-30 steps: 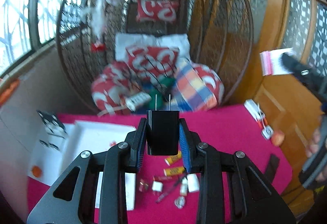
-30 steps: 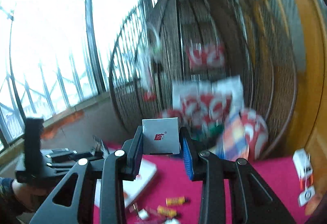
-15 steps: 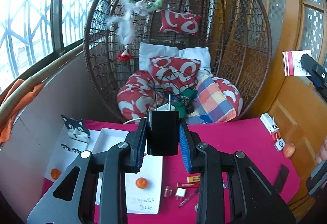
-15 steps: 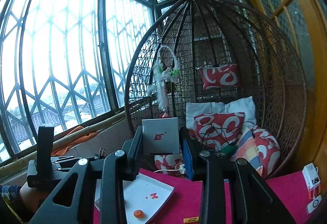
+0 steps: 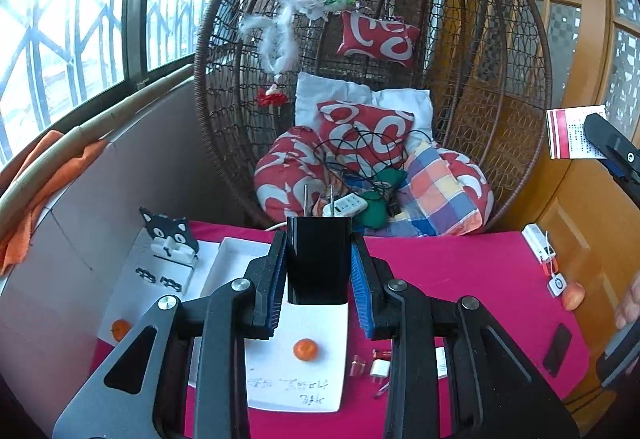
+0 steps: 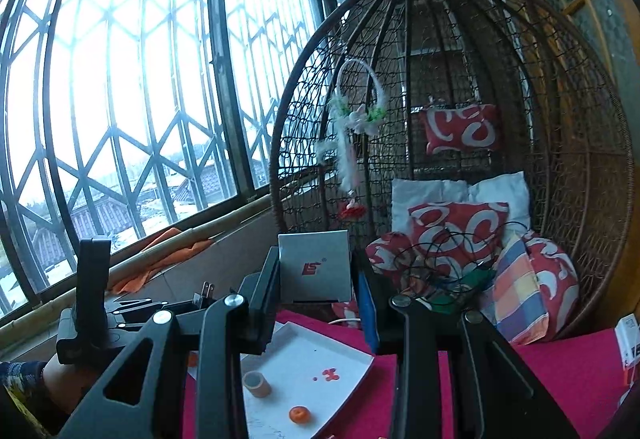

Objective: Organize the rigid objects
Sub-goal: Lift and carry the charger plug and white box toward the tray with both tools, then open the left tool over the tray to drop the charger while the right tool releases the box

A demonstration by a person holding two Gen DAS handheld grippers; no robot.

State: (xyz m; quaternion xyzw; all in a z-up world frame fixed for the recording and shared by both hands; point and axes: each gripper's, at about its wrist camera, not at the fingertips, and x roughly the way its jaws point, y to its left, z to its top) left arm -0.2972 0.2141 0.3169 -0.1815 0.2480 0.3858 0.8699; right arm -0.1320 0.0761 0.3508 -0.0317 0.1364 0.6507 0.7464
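Note:
My left gripper (image 5: 319, 279) is shut on a black plug adapter (image 5: 319, 259), prongs pointing away, held above the white tray (image 5: 304, 371) on the pink table (image 5: 460, 271). My right gripper (image 6: 316, 279) is shut on a small grey box with a red logo (image 6: 314, 267), held high over the table. That box also shows at the right edge of the left wrist view (image 5: 568, 133). The left gripper shows at the left of the right wrist view (image 6: 132, 313). An orange round piece (image 5: 305, 349) lies on the tray.
A wicker hanging chair with cushions (image 5: 372, 143) stands behind the table. A cat-shaped holder (image 5: 170, 239) sits at the table's left. Small items (image 5: 376, 369) lie right of the tray; tags and a peach-coloured object (image 5: 572, 295) lie far right. A tape roll (image 6: 256, 383) sits on the tray.
Both grippers have risen and tilted up with their objects still held. The table items have dropped lower in view and the chair now fills more of both views.

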